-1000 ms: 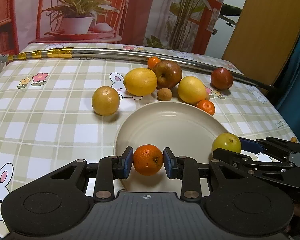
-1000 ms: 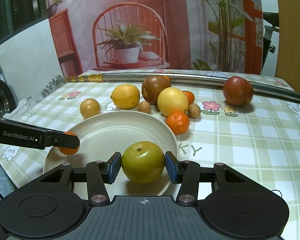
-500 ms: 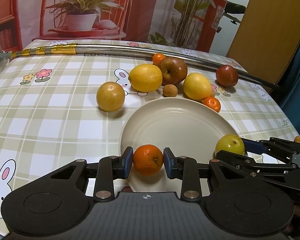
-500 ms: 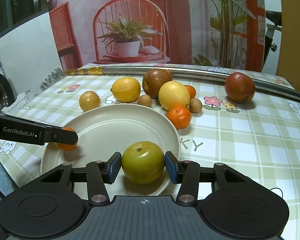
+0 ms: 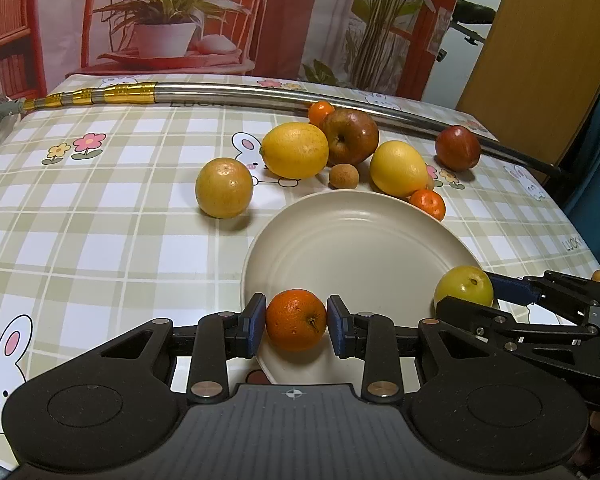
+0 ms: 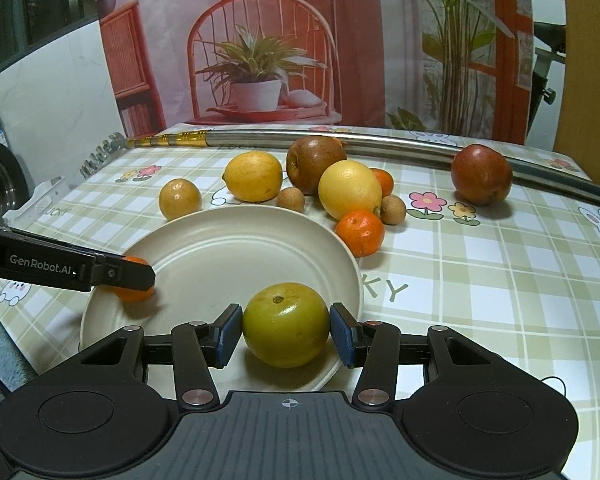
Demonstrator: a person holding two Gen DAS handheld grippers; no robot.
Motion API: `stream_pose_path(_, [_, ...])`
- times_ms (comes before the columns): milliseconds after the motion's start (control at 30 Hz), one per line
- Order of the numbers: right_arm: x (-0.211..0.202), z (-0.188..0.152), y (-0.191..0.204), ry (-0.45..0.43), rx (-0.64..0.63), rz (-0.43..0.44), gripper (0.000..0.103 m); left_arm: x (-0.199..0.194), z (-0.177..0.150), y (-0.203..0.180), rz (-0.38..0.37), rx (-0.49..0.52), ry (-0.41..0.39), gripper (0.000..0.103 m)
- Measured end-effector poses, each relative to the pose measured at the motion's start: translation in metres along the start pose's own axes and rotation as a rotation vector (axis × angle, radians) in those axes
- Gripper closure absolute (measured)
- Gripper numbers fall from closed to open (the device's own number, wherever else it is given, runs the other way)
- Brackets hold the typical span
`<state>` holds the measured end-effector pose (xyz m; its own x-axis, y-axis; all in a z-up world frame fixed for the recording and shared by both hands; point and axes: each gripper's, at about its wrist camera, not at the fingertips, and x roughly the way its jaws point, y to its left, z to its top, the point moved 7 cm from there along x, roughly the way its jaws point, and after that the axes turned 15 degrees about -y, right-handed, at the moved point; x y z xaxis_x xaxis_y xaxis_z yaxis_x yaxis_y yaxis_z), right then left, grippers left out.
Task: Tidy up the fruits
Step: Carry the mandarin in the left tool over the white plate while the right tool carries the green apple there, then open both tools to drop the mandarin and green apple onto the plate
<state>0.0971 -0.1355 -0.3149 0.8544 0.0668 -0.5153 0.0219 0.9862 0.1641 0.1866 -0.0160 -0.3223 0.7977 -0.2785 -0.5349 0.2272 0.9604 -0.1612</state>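
Both tools have barely moved. Left view: the left tool [image 5: 296, 320] is clamped on the orange [image 5: 296, 319] over the plate [image 5: 356, 240] edge, ready to drop it. Right view: the right tool [image 6: 286, 330] squeezes the green fruit [image 6: 286, 324] low over the plate [image 6: 228, 248], so it cannot roll off onto the surface [image 6: 500, 280].
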Motion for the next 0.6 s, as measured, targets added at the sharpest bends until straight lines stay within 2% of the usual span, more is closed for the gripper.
stream_pose_path(100, [-0.001, 0.001, 0.0, -0.01, -0.003, -0.006, 0.057, 0.0, 0.001, 0.0, -0.003, 0.002, -0.004, 0.067])
stream_pose_path(200, [-0.004, 0.005, -0.001, -0.027, -0.003, -0.004, 0.052, -0.002, 0.003, 0.0, -0.018, -0.008, -0.021, 0.059])
stream_pose_path(300, [-0.009, 0.013, -0.001, -0.061, -0.008, 0.005, 0.052, -0.006, 0.01, -0.001, -0.021, 0.001, -0.041, 0.059])
stream_pose_path(467, [-0.013, 0.038, -0.01, -0.113, -0.028, -0.012, 0.052, -0.013, 0.034, 0.007, -0.023, -0.03, -0.085, 0.057])
stream_pose_path(533, [-0.014, 0.047, -0.018, -0.128, -0.031, -0.024, 0.052, -0.015, 0.045, 0.015, -0.014, -0.055, -0.099, 0.05])
stream_pose_path(600, [-0.012, 0.058, -0.028, -0.131, -0.016, -0.008, 0.051, -0.016, 0.055, 0.024, -0.01, -0.092, -0.113, 0.048])
